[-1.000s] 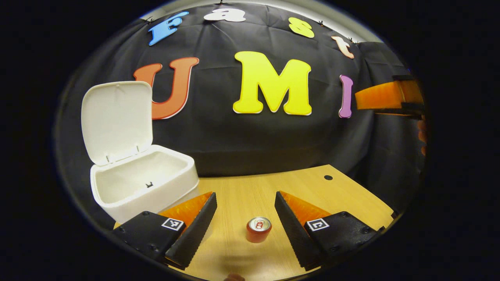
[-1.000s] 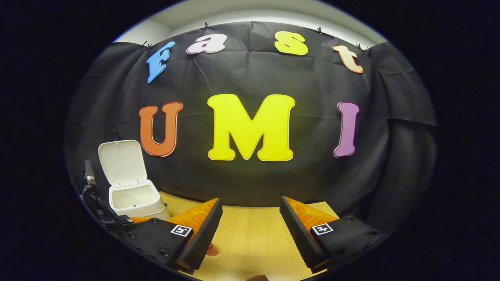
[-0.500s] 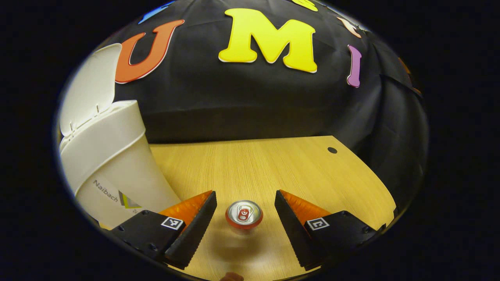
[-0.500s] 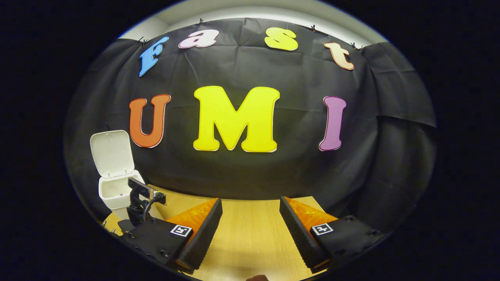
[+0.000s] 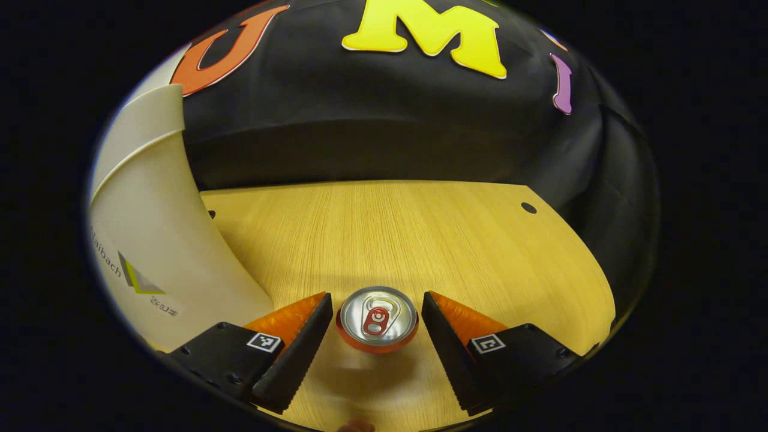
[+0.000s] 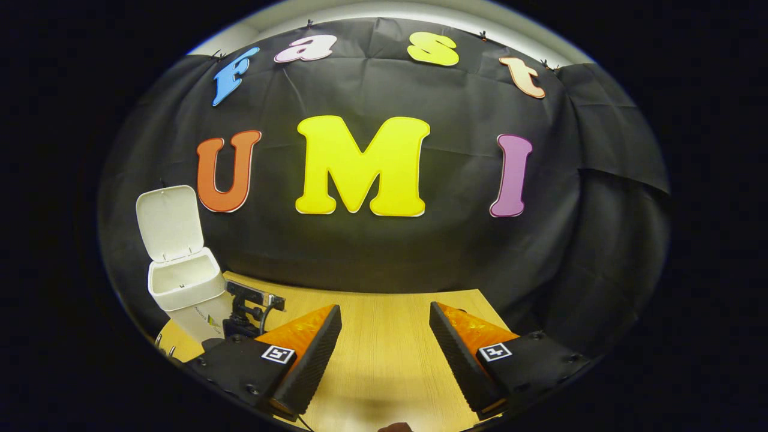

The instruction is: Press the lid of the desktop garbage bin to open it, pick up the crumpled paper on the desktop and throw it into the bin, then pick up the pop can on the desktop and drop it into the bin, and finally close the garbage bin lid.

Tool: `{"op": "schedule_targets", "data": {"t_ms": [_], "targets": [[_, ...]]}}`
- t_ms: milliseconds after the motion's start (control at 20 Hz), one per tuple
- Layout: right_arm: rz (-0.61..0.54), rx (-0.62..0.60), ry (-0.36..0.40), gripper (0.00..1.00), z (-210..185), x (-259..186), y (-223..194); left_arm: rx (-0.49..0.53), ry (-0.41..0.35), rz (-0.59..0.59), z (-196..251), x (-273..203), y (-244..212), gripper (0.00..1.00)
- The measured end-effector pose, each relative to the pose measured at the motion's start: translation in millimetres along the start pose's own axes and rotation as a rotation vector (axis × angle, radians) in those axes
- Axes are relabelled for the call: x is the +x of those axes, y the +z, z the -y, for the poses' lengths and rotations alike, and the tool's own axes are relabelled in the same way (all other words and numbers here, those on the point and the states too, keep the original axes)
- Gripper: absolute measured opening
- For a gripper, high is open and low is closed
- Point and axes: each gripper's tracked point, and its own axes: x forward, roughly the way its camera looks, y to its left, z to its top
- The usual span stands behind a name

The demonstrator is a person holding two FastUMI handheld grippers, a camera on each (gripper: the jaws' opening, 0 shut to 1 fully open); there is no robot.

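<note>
L gripper spread, fingers either side of upright red aluminium pop can on pale wood desktop — not touching. White plastic garbage bin w/ lid up, at desk's left. R gripper spread — holds nothing.

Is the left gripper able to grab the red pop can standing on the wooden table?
Probably yes. The left gripper is open, and the upright red pop can already stands between its two fingers, with small gaps on both sides. Nothing lies between them on the wooden table; the white plastic bin stands off to one side.
</note>
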Motion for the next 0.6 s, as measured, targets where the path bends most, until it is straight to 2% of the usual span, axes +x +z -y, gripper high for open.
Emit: {"op": "schedule_targets", "data": {"t_ms": [350,400,600], "targets": [[-0.017,-0.004,-0.016,0.95,5,-3,-7,-0.004,-0.001,-0.040,2,12,-10,0.98],[-0.020,-0.001,-0.018,0.95,6,-3,-9,0.003,-0.008,-0.047,4,11,-12,0.87],[-0.033,0.012,-0.014,0.95,6,-3,-14,0.007,-0.008,-0.013,3,3,-3,0.85]]}}
